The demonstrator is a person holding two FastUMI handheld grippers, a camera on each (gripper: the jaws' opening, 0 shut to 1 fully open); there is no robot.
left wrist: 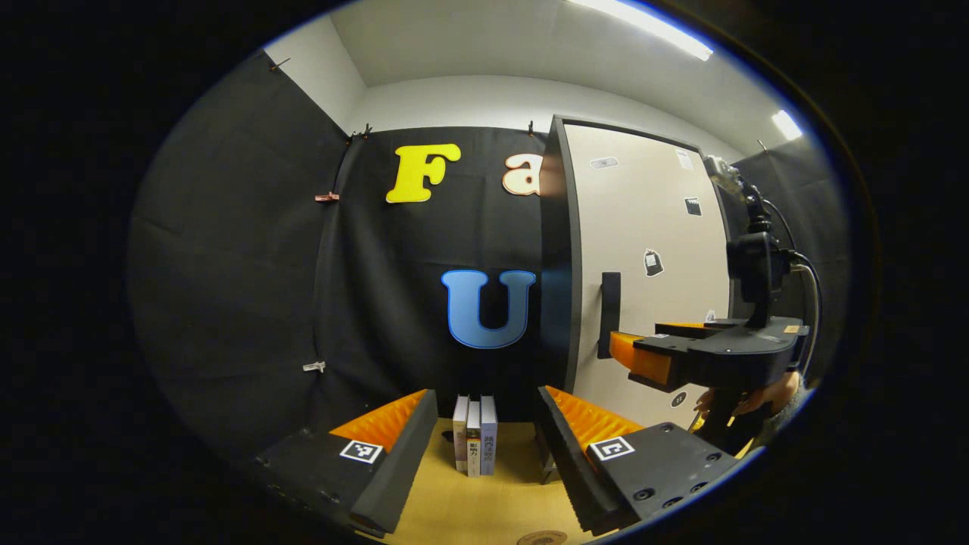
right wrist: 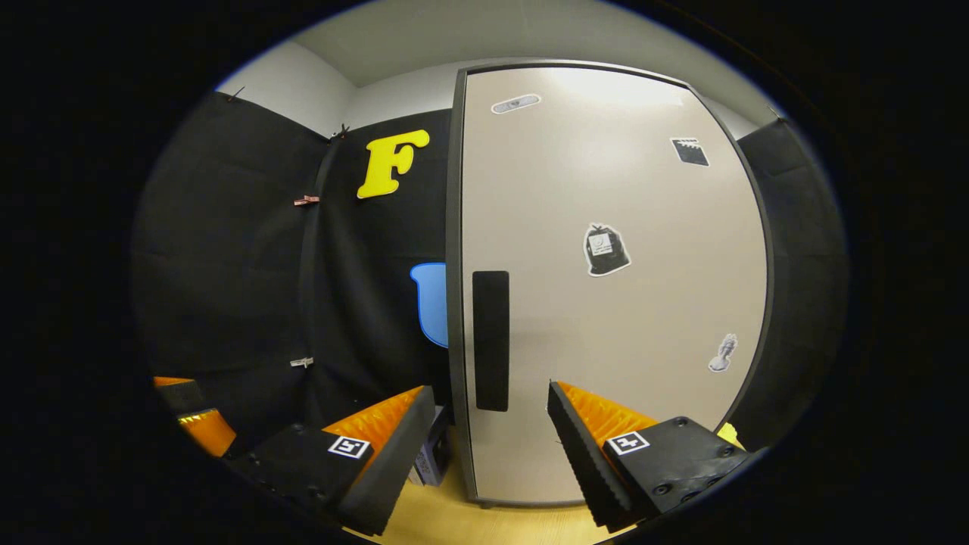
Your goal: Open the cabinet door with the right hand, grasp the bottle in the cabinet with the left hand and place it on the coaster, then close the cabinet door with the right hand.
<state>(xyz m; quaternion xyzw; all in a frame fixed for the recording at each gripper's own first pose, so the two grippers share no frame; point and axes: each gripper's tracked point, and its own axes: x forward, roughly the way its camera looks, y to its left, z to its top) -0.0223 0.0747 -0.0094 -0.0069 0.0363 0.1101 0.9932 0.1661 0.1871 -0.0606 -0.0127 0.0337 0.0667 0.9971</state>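
Jaws spread on both; right gripper (right wrist: 490, 424) levelled at closed cabinet door (right wrist: 606, 303), near its dark handle (right wrist: 490, 341); left gripper (left wrist: 484, 439) holds nothing.

The cabinet door (right wrist: 606, 280) is beige, dark-edged and shut. A black upright handle (right wrist: 490, 341) sits near its left edge. Small stickers (right wrist: 605, 250) dot its face.

Ceiling strip lights (left wrist: 643, 23) glare overhead; the booth is dim, sharp, with fisheye-bent edges.
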